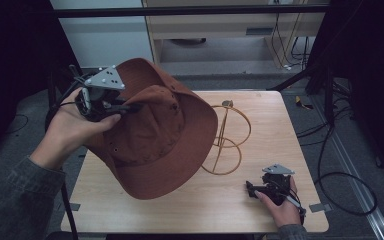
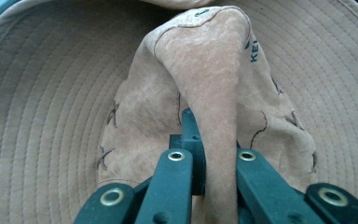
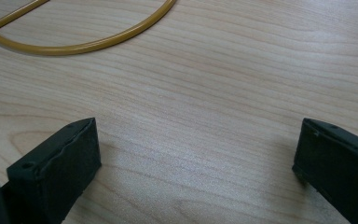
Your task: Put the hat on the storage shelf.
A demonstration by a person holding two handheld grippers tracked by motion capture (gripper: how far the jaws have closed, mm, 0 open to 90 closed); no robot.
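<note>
Overhead, saw the left gripper [image 1: 122, 107] raised above the table's [image 1: 260, 210] left part, jaws pinched tight on a fold of the rust-brown hat [image 1: 155, 135]. Hung tilted from that grip, brim [image 1: 150, 185] drooping toward the tabletop, possibly clear of the wood, though hard to tell from that angle. Along the left gripper's own view, found a ridge of suede-like crown [image 2: 209, 93] squeezed between the black jaws, stitched brim [image 2: 42, 107] spread behind. Just right of the hat, noted a gold wire stand [image 1: 227, 137] upright on the table. Near the right front corner, found the right gripper [image 1: 252, 189] low on the wood, jaws spread wide over bare tabletop, holding nothing, with the stand's base ring [image 3: 79, 39] beyond.
</note>
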